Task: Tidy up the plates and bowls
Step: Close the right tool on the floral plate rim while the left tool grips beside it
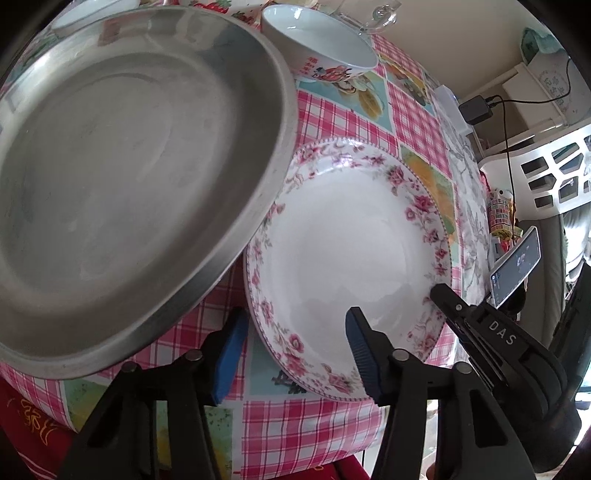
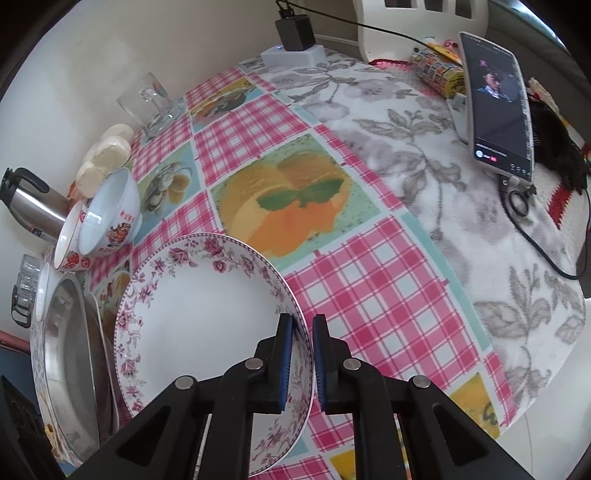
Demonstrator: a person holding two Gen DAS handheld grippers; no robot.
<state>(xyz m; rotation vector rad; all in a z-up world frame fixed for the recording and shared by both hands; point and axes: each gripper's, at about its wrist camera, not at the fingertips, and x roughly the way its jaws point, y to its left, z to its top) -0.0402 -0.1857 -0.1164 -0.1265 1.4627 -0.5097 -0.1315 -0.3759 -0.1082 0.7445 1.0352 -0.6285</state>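
Note:
A white plate with a pink floral rim (image 1: 351,251) (image 2: 199,314) is near the table's front edge. My right gripper (image 2: 303,362) is shut on its rim; it also shows in the left wrist view (image 1: 454,310) at the plate's right edge. A large steel pan (image 1: 122,184) (image 2: 74,365) lies left of the plate, its rim over the plate's left edge. My left gripper (image 1: 295,354) is open and empty, just in front of the plate and pan. A white bowl with red print (image 1: 325,48) (image 2: 110,218) stands behind, against a strawberry-print bowl (image 2: 70,243).
The table has a pink checked cloth (image 2: 376,291) and a grey floral cloth (image 2: 436,177) to the right. A glass mug (image 2: 151,103), a steel kettle (image 2: 33,203) and round white cakes (image 2: 107,155) stand at the back. A phone on a stand (image 2: 495,99) and charger (image 2: 295,33) are far right.

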